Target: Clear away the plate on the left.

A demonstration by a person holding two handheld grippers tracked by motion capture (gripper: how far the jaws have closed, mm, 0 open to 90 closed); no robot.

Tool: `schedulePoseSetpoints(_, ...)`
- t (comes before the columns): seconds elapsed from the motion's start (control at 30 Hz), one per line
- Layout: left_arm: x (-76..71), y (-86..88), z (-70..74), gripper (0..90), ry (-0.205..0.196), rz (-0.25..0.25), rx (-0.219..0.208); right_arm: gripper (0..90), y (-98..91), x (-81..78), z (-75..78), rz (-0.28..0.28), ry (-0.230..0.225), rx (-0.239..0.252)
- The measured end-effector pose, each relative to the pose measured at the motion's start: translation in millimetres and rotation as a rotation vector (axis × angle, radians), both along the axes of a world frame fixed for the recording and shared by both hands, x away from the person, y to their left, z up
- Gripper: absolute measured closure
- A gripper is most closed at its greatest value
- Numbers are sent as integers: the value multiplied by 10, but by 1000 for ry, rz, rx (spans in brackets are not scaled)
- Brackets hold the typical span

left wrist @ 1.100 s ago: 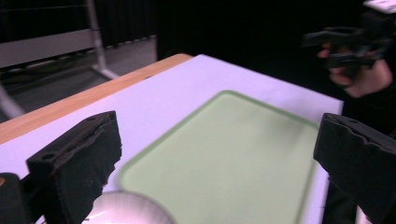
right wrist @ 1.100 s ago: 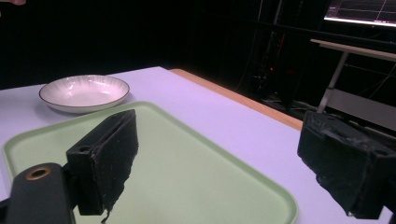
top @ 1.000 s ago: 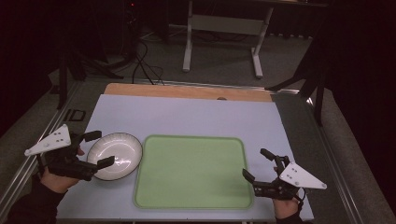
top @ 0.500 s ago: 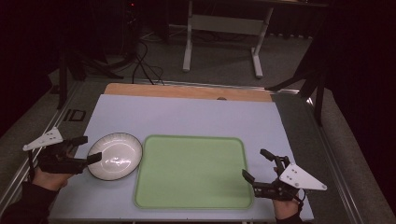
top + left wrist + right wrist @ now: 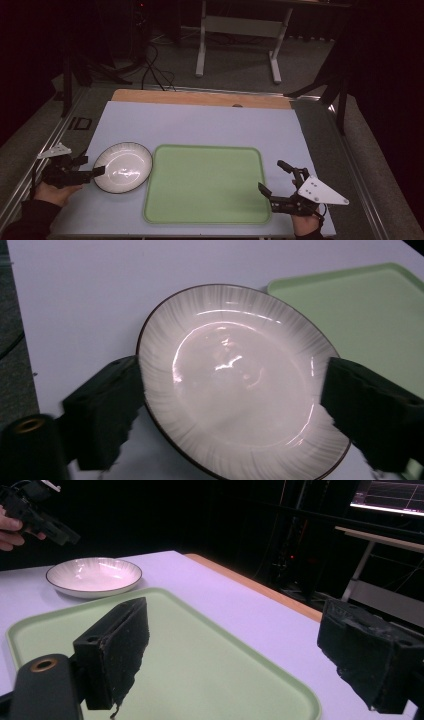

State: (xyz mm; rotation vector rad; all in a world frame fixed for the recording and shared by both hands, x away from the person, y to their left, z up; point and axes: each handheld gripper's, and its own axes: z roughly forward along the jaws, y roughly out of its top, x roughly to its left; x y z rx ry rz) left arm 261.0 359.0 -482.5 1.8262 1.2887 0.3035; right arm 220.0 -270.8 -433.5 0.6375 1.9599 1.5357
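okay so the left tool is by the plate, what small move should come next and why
Probably ease the left tool forward and down toward the plate rim. Its jaws stand open on either side of the plate and grip nothing, and the plate rests on the table beside the empty tray.

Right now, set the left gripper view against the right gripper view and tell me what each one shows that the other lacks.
Left gripper view alone: a top-down look into the plate, framed between its open jaws. Right gripper view alone: the wooden table edge, a monitor, and the left gripper in a hand beyond the plate. Both share the plate, the green tray and the white mat.
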Motion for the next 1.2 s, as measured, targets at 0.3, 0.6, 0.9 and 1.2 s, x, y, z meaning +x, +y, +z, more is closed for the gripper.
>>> schedulePoseSetpoints(0.3,74,20,-146,162,128,67,14,130,14,-5,-1,4,-3,-12)
schedulePoseSetpoints(0.6,122,47,-234,371,204,128,20,132,28,-6,-10,7,3,-20)
schedulePoseSetpoints(0.9,179,109,-318,556,306,183,-2,134,36,-1,-17,7,8,-25)
schedulePoseSetpoints(1.2,236,130,-371,679,390,184,-65,135,35,4,-23,6,10,-28)
